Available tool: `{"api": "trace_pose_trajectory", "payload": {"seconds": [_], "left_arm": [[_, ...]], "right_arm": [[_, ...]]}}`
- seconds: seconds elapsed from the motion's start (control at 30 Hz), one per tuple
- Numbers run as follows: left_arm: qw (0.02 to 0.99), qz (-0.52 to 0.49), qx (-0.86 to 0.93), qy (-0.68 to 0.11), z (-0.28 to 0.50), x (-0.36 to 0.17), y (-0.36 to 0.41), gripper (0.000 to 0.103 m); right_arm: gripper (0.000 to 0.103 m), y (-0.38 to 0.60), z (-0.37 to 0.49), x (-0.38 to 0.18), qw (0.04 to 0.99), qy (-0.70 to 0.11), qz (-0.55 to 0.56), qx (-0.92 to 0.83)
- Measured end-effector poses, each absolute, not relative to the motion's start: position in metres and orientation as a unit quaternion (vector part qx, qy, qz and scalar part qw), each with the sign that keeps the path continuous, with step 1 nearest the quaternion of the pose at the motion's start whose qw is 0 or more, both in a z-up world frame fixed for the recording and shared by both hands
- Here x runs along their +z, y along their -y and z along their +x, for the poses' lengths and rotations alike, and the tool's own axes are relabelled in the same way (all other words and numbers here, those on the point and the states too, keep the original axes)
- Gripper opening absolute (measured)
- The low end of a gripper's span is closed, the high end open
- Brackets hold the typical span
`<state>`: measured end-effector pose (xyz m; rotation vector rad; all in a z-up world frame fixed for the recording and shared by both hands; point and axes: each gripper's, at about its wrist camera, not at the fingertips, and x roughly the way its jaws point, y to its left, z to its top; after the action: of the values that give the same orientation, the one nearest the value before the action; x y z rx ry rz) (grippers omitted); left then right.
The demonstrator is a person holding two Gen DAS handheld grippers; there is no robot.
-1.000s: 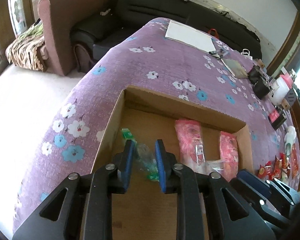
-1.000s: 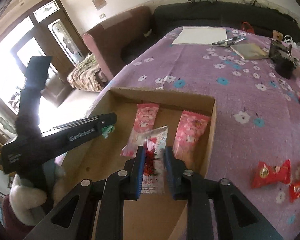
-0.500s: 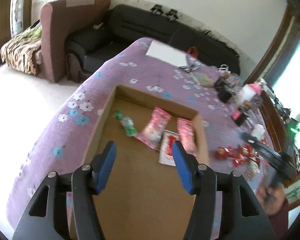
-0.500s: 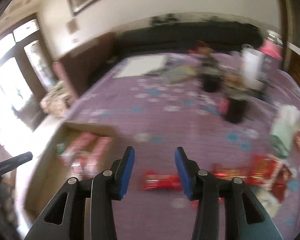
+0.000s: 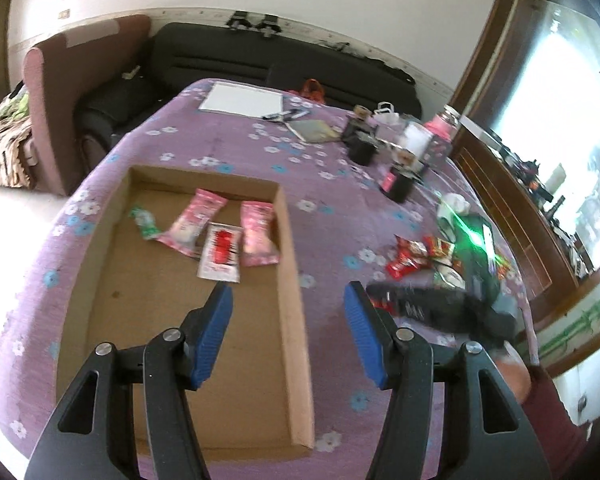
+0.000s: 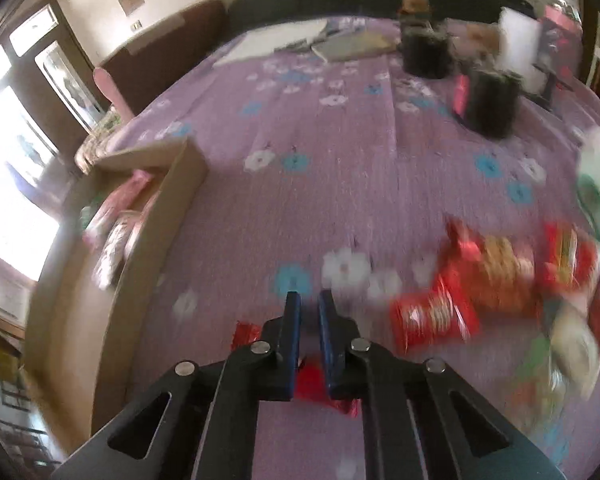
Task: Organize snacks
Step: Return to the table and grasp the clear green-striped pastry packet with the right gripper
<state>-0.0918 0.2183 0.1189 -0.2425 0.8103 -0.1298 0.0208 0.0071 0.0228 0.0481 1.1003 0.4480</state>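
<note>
we see a table under a purple flowered cloth (image 5: 228, 128), and on it a shallow cardboard box (image 5: 296, 312) lying open. inside the box, toward its far end, lie two pink snack packets (image 5: 256, 232), a white packet with a red print (image 5: 220, 254) between them, and a small green-wrapped sweet (image 5: 142, 222) to their left. outside the box, well to its right on the cloth, sits a loose heap of red snack packets (image 6: 496, 280). our left gripper (image 5: 288, 312) hangs over the box's right wall with its blue pads (image 5: 216, 328) spread wide and nothing between them. our right gripper (image 6: 309, 300) points down at the cloth between box and heap; its pads have closed to a narrow gap on a red wrapper (image 6: 320, 388), which shows between and beside the fingers, a bit blurred.
</note>
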Motion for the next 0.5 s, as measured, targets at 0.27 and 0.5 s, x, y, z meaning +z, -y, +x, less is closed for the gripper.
{"api": "trace_pose_trajectory", "payload": {"seconds": [0.27, 0.5], "left_arm": [[0.892, -0.091, -0.109, -0.428, -0.094, 0.097, -0.162, 0.057], [0.886, 0.02, -0.149, -0.44, -0.094, 0.068, -0.095, 0.056]], "right_arm": [[0.025, 0.095, -0.042, 0.057, 0.854, -0.461, 0.115, 0.212], [0.04, 0.153, -0.038, 0.042, 0.869, -0.452, 0.157, 0.125]]}}
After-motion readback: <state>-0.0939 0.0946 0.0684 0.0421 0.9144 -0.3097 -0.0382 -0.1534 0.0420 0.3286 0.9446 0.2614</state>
